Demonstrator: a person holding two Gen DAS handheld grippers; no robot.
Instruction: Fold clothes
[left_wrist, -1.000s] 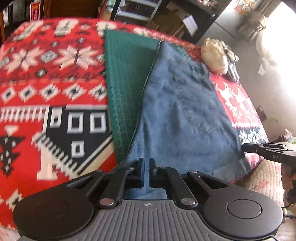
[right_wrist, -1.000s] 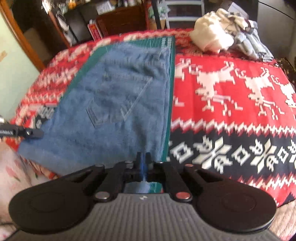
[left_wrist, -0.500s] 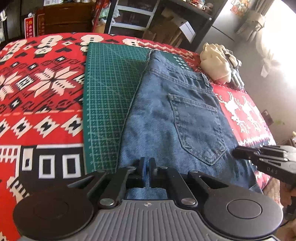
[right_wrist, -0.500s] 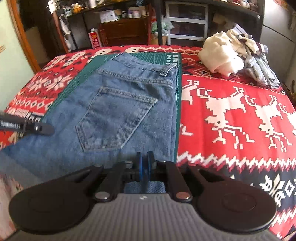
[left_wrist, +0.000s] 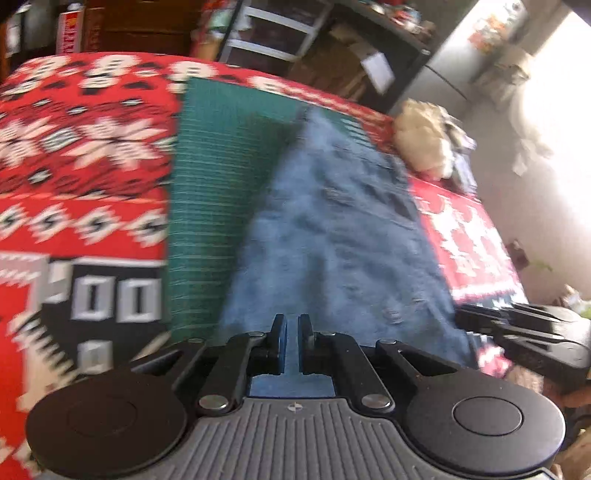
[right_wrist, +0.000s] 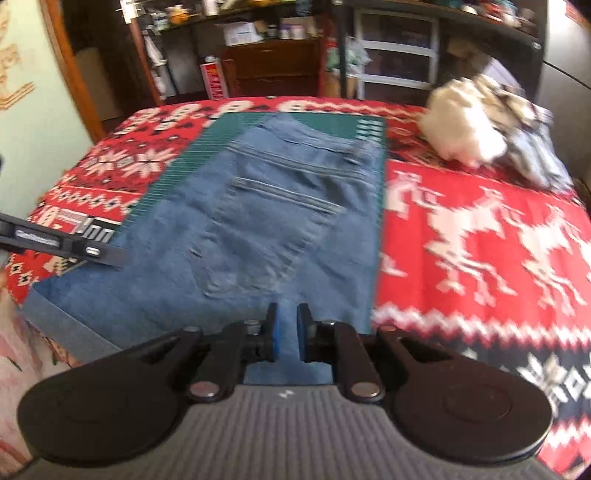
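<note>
Lying flat on a dark green gridded cutting mat (right_wrist: 334, 123), the folded blue denim jeans (right_wrist: 258, 221) stretch with the waistband at the far end and a stitched back pocket (right_wrist: 266, 236) facing up; the mat itself rests on a red, white and black patterned blanket (right_wrist: 480, 229) that covers the whole surface; the near end of the denim reaches the blanket's near edge. The left gripper (left_wrist: 291, 343) sits low over the near end of the jeans, its blue-padded fingers (left_wrist: 281, 341) drawn close with a narrow slit between them, and blue cloth shows in that slit, though whether it is pinched I cannot tell; the right gripper (right_wrist: 287, 334) stands the same way at the jeans' near right part, jaws nearly together, grip likewise unclear. A heap of cream and grey striped clothes (right_wrist: 487, 129) lies on the blanket's far right corner, well apart from the jeans; both views are blurred.
</note>
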